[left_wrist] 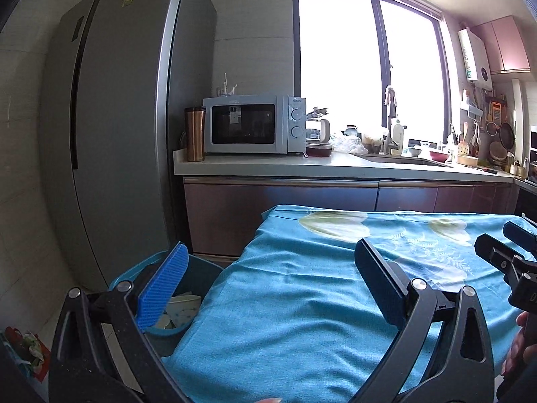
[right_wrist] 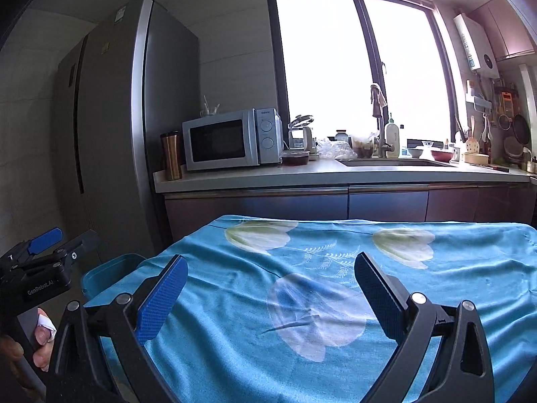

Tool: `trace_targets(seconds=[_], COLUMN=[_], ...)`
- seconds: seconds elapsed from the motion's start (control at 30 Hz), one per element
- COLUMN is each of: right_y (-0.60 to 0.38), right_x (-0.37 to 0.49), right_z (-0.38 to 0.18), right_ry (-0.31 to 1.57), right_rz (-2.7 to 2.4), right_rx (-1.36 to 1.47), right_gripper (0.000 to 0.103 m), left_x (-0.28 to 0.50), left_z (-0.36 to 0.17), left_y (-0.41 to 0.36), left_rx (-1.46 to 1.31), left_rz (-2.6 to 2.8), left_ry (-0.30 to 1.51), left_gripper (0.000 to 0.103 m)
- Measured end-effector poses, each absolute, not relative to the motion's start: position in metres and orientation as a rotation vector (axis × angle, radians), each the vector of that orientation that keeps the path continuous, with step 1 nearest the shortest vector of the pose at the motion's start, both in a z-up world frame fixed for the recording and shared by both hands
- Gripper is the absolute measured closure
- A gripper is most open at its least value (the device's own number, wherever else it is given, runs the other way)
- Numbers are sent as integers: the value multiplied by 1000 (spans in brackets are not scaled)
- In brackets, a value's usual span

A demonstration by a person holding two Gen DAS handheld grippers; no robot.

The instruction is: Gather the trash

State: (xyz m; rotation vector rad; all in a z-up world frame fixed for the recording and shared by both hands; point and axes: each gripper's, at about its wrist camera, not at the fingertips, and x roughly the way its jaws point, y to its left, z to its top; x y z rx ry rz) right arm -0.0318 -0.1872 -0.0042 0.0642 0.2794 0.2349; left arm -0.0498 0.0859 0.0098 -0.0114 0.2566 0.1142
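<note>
2 empty grippers, left gripper and right gripper, spread wide above the blue tablecloth. Trash sits in the bin, lower left — its rim could snag a finger.

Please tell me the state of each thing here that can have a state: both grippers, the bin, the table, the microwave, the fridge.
Left gripper: open, empty.
Right gripper: open, empty.
Bin: uncovered, paper scraps inside.
Table: covered by a blue cloth, no trash visible.
Microwave: door shut.
Fridge: doors shut.
</note>
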Motion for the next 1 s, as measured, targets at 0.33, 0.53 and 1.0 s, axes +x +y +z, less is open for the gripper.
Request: trace_targets(seconds=[0.33, 0.53, 1.0], right_y=[-195, -201, -202], right_x=[-41, -42, -45], right_z=[1, 3, 5], right_ry=[258, 249, 239], right_rz=[236, 238, 243], right_rx=[71, 80, 83], right_gripper=[7, 7, 7], left_x=[-56, -58, -61], left_z=[11, 12, 13], left_y=[79, 76, 75], left_rx=[15, 16, 13], left_rz=[121, 120, 120], left_ry=[227, 221, 214], left_gripper=[6, 6, 6])
